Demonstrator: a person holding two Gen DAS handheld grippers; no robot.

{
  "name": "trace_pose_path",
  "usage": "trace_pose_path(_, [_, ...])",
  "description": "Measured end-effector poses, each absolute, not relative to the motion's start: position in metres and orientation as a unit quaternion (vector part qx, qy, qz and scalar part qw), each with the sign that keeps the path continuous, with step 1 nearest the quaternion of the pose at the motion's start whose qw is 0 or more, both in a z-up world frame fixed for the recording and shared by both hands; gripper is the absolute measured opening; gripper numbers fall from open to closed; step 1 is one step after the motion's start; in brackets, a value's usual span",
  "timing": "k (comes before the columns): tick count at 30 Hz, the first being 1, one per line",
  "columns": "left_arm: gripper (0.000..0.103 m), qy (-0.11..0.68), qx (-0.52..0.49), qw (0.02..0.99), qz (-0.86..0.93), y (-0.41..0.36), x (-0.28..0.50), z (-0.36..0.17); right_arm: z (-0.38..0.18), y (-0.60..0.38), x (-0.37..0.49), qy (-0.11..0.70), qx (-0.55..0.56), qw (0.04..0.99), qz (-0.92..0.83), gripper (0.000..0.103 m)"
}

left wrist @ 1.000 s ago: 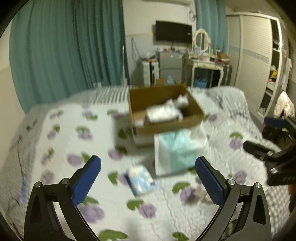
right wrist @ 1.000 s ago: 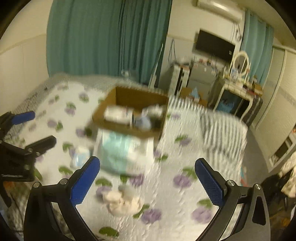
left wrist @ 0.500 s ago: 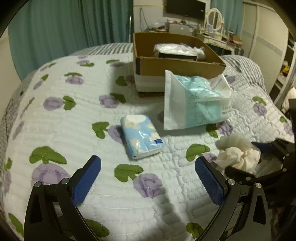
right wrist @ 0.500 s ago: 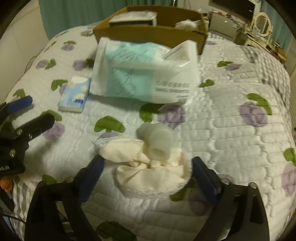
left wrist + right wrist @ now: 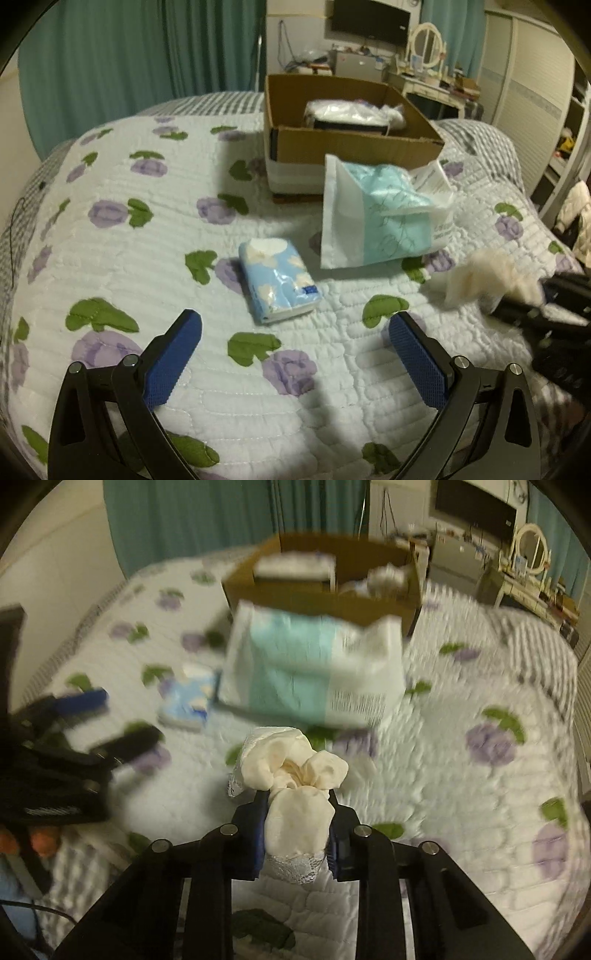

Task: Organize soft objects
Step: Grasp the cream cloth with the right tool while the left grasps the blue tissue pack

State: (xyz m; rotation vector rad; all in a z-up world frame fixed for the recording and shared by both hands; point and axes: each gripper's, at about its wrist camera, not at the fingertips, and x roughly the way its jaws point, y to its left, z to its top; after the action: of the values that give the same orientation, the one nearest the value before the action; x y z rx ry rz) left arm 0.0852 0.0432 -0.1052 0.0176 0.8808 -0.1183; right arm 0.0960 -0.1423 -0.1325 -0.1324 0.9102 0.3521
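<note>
Clamped between the right gripper's (image 5: 295, 830) blue pads is a bunched cream cloth with lace trim (image 5: 295, 775); its folds bulge above the fingertips and a lace edge hangs out below them. From the left wrist view the same cloth (image 5: 487, 277) shows as a blurred pale lump at the right edge, just in front of the dark body of that right gripper (image 5: 554, 306), above the quilt.

Spread wide and gripping nothing, the left gripper (image 5: 295, 336) hovers low over the floral quilted bedspread (image 5: 110, 240). Just ahead of it, between the lines of its two fingers, lies a small blue tissue pack with white clouds (image 5: 279, 278), flat on the quilt. Beyond the pack, to the right, a white-and-teal plastic package (image 5: 384, 218) leans against the front wall of an open cardboard box (image 5: 351, 144). The box sits on the bed and holds a plastic-wrapped bundle (image 5: 347, 112) and some crumpled white material at its right end.

The right wrist view is blurred by motion, though it shows the left gripper (image 5: 92, 731) at the left edge, near the tissue pack (image 5: 190, 701), with the package (image 5: 314, 668) and box (image 5: 325, 579) behind the held cloth.
</note>
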Motion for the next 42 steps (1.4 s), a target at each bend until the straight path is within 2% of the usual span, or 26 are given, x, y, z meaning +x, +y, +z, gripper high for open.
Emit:
trace_pose_path(4, [0.103,0.416,0.01,0.907,-0.062,0.038,0.092,-0.091,-0.104,-0.147,0.103,0.401,-0.064,0.9,0.161,0.025])
trace_pose_path(9, [0.103,0.406,0.007,0.912,-0.06,0.033,0.112,-0.08,-0.094,-0.15,0.132,0.387,-0.071,0.909,0.14,0.025])
trace_pose_path(15, [0.101,0.438,0.008,0.899,-0.023,0.039,0.145,-0.116,-0.122,-0.154,0.154,0.401,-0.05,0.904,0.137,0.025])
trace_pose_path(17, [0.09,0.462,0.004,0.887,-0.017,0.041,0.153,-0.135,-0.134,-0.155,0.156,0.41,-0.049,0.9,0.143,0.025])
trace_pose_path(20, [0.081,0.497,0.011,0.868,-0.002,0.042,0.167,-0.16,-0.15,-0.155,0.159,0.425,-0.048,0.892,0.146,0.025])
trace_pose_path(22, [0.075,0.499,0.019,0.866,0.001,0.039,0.17,-0.167,-0.155,-0.157,0.16,0.43,-0.045,0.89,0.148,0.025])
trace_pose_path(24, [0.062,0.501,0.028,0.865,-0.001,0.036,0.172,-0.171,-0.157,-0.159,0.159,0.431,-0.041,0.889,0.149,0.025])
trace_pose_path(26, [0.057,0.502,0.032,0.864,-0.003,0.035,0.171,-0.173,-0.158,-0.16,0.159,0.431,-0.038,0.889,0.151,0.025])
trace_pose_path(31, [0.048,0.49,0.011,0.872,-0.015,0.039,0.159,-0.161,-0.156,-0.16,0.153,0.424,-0.037,0.892,0.153,0.025])
trace_pose_path(42, [0.041,0.416,0.0,0.908,-0.043,0.028,0.108,-0.096,-0.112,-0.157,0.12,0.382,-0.044,0.911,0.147,0.025])
